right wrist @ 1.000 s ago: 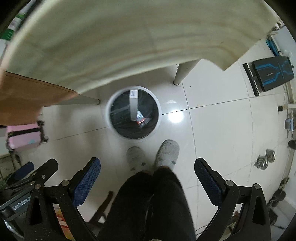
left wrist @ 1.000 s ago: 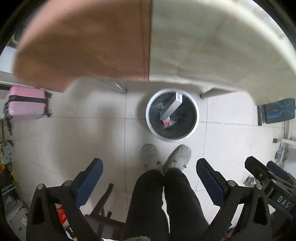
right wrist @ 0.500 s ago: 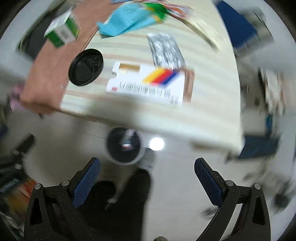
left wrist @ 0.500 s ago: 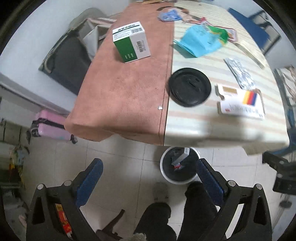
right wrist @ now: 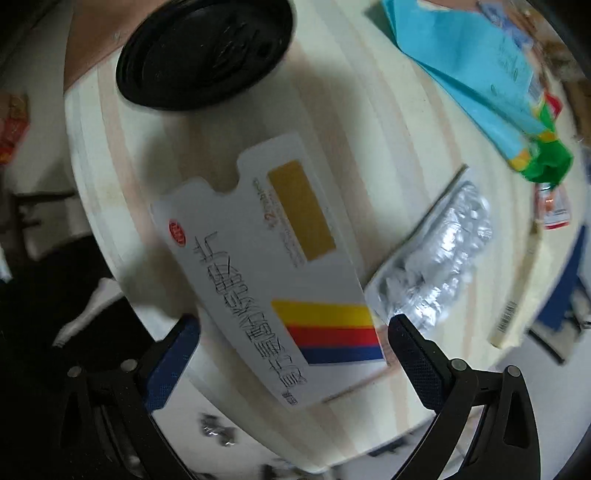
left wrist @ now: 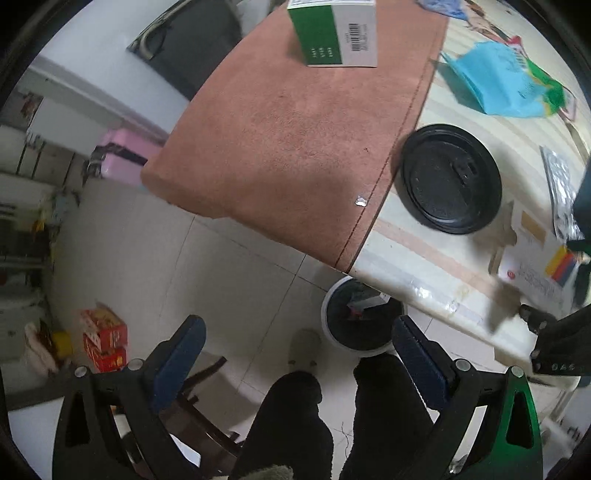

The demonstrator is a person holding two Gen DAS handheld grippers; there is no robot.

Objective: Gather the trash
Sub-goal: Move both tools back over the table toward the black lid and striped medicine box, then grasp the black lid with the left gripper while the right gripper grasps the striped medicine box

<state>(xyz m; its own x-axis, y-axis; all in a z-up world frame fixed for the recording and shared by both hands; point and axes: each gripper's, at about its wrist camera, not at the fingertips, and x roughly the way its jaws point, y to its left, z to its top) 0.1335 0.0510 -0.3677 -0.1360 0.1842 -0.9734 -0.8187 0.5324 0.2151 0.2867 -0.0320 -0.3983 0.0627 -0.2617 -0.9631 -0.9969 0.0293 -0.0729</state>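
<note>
Both grippers point steeply down over the table edge. The right gripper [right wrist: 293, 345] hangs right above the white carton [right wrist: 273, 266], flattened, with yellow, red and blue stripes, lying on the striped tabletop [right wrist: 369, 122]. Its blue-padded fingers [right wrist: 171, 356] straddle the striped end of the carton at the bottom of the right wrist view; the jaws are spread wide and have just been narrowing a touch, with the carton's end showing between them. Whether the pads touch the carton I cannot tell; they do not look pressed on it.

The carton's long axis runs diagonally, from its notched flap end at the upper left of centre down to the striped end at the lower right. It lies flat, printed face up. Just beside its right edge lies a silver blister pack [right wrist: 439, 266], roughly parallel. A black cup lid [right wrist: 205, 51] sits at the upper left, a crumpled blue wrapper [right wrist: 476, 70] at the upper right.

Over to the left wrist view: the left gripper [left wrist: 295, 358] is held out past the table edge, above the floor, jaws wide apart and empty, nothing touching the pads. Between its fingers you see the person's dark trouser legs [left wrist: 291, 424] and, just above, the white-rimmed trash bin [left wrist: 364, 321] half tucked under the table edge, a small box already inside. The right gripper's black frame pokes in at the right edge, over the same carton [left wrist: 532, 266]. A green and white box [left wrist: 334, 31] stands at the top on the brown cloth [left wrist: 295, 140].
</note>
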